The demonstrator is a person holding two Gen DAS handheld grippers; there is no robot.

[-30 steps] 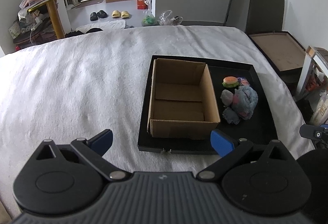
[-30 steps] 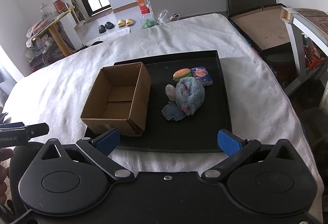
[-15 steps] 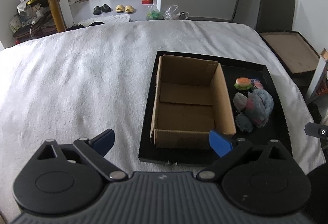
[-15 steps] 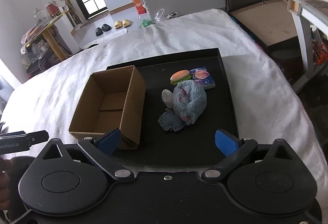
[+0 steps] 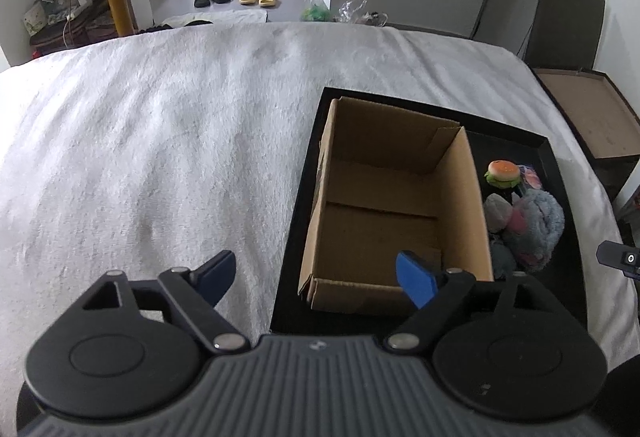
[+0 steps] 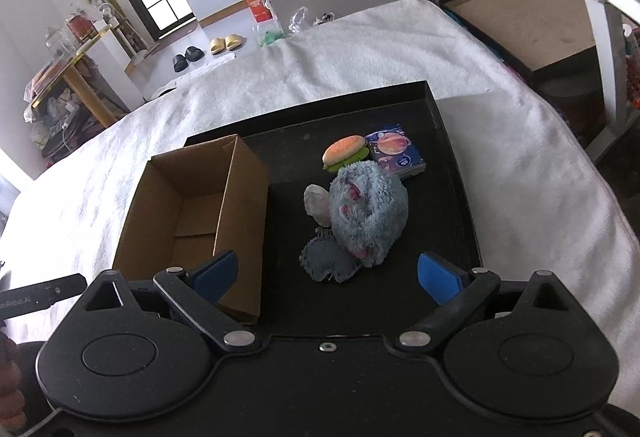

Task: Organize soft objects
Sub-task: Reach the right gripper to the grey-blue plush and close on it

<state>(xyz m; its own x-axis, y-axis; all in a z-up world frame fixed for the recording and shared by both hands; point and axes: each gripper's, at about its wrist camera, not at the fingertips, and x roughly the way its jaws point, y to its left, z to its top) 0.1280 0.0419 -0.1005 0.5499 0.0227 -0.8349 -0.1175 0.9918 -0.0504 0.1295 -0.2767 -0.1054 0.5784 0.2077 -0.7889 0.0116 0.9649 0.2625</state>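
1. Right wrist view: over the last second we brought the right hand-held gripper closer to the fluffy blue-grey plush toy, which now sits larger in the view and lies between the two blue fingertips, a little ahead of them. The fingers stand wide apart and hold nothing.
2. The plush toy lies on the shallow black tray on the white bed cover, and it touches the small burger-shaped squishy toy. A small purple printed packet lies just beside them.
3. Left wrist view: the left hand-held gripper also moved forward, and the open brown cardboard box now fills more of the picture. This gripper is wide open too and carries nothing; its right fingertip appears over the near end of the box.
4. We see nothing inside the box, so we judge that the sorting has not begun yet. The approach suggests that the plush toy is the first thing to grasp, and the box beside it on the same tray is the likely place for it.
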